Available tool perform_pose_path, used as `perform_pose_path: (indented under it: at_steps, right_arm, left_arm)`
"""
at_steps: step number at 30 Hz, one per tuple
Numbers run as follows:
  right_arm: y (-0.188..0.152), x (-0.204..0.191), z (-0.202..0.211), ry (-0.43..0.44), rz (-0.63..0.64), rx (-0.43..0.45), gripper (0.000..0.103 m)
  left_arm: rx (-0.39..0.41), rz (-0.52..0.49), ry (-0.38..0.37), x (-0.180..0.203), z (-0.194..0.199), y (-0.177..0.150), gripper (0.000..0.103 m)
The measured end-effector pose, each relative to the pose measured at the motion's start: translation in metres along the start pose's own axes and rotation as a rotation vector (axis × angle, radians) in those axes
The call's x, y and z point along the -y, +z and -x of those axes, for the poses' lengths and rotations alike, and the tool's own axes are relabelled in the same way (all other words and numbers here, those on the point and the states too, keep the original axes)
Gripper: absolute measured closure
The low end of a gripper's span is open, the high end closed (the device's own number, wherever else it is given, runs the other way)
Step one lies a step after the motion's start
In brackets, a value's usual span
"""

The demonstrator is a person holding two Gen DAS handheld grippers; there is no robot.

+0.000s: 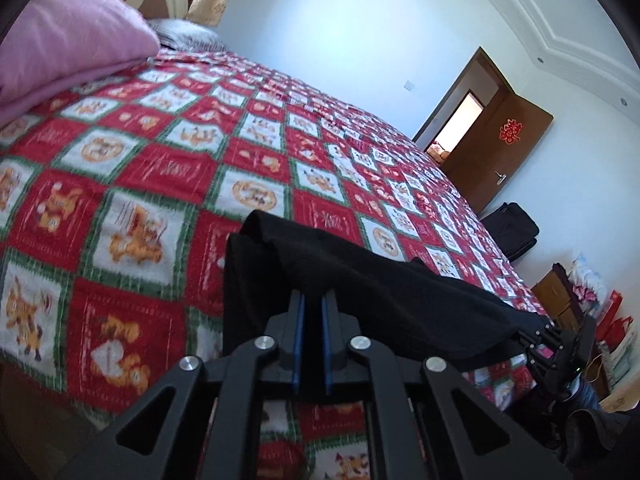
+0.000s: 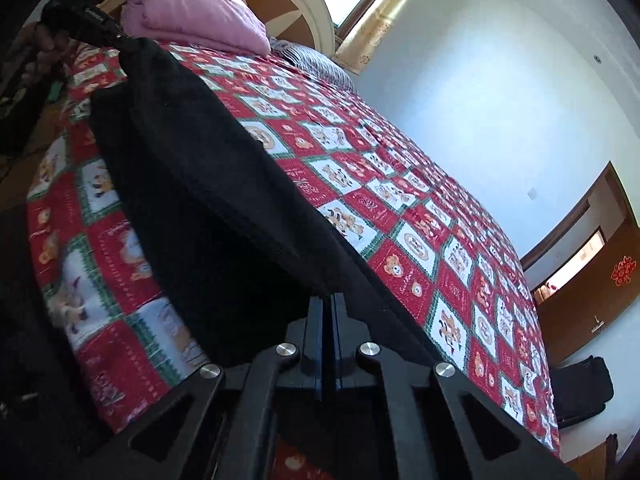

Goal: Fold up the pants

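Black pants [image 1: 380,292] are held stretched over the near edge of the bed between both grippers. In the left wrist view my left gripper [image 1: 312,300] is shut on the cloth's edge, its blue pads pinching the fabric. The right gripper [image 1: 522,334] shows at the far right end of the same cloth. In the right wrist view my right gripper [image 2: 327,300] is shut on the pants [image 2: 200,160], which run up and left to the left gripper [image 2: 130,45]. Part of the fabric hangs below the taut edge. The fingertips are buried in the cloth.
The bed carries a red, white and green checked quilt [image 1: 160,152]. A folded pink blanket [image 1: 72,40] and a striped pillow [image 2: 316,60] lie by the headboard. A brown door [image 1: 500,148] stands open beyond the bed, with a black bag [image 1: 512,232] on the floor.
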State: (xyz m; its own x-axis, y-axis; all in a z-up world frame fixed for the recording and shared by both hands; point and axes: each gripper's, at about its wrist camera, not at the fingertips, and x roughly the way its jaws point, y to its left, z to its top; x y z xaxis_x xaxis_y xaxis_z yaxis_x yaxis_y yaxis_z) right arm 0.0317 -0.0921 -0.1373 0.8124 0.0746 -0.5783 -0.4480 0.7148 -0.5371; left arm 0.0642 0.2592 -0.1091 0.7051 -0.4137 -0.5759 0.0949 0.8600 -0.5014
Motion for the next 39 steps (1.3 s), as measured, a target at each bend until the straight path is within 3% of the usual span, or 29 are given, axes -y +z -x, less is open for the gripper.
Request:
perform_pose_path:
  at_steps: [8, 13, 16, 18, 22, 29, 31, 32, 33, 39]
  right_arm:
    - [-0.019, -0.025, -0.014, 0.071, 0.026, -0.065, 0.100]
    - [-0.023, -0.034, -0.018, 0.112, 0.068, -0.106, 0.098]
    - [-0.024, -0.023, -0.010, 0.142, 0.020, -0.103, 0.087]
    - [-0.023, -0.015, -0.004, 0.167, -0.016, -0.092, 0.070]
    - [-0.015, 0.007, 0.007, 0.241, -0.121, -0.049, 0.068]
    - [0.035, 0.039, -0.021, 0.339, -0.344, 0.013, 0.068]
    - [0.057, 0.043, -0.039, 0.374, -0.408, 0.016, 0.068]
    - [0.069, 0.045, -0.051, 0.394, -0.438, 0.014, 0.068]
    - [0.077, 0.047, -0.061, 0.414, -0.462, 0.011, 0.068]
    - [0.125, 0.036, -0.140, 0.581, -0.597, -0.082, 0.068]
  left_arm:
    - [-0.061, 0.024, 0.065, -0.024, -0.012, -0.019, 0.095]
    - [-0.062, 0.025, 0.100, -0.034, -0.014, -0.025, 0.085]
    - [-0.027, 0.014, 0.130, -0.039, -0.002, -0.023, 0.073]
    - [-0.005, 0.000, 0.157, -0.043, 0.006, -0.022, 0.074]
    - [0.044, 0.010, 0.188, -0.053, 0.023, -0.016, 0.074]
    - [0.084, -0.039, 0.142, -0.025, 0.009, -0.004, 0.074]
    - [0.077, -0.089, 0.127, -0.005, -0.005, -0.002, 0.068]
    - [0.078, -0.104, 0.132, 0.001, -0.009, -0.001, 0.058]
    - [0.082, -0.121, 0.135, 0.008, -0.016, 0.000, 0.053]
    - [0.062, -0.156, 0.153, 0.020, -0.049, -0.001, 0.052]
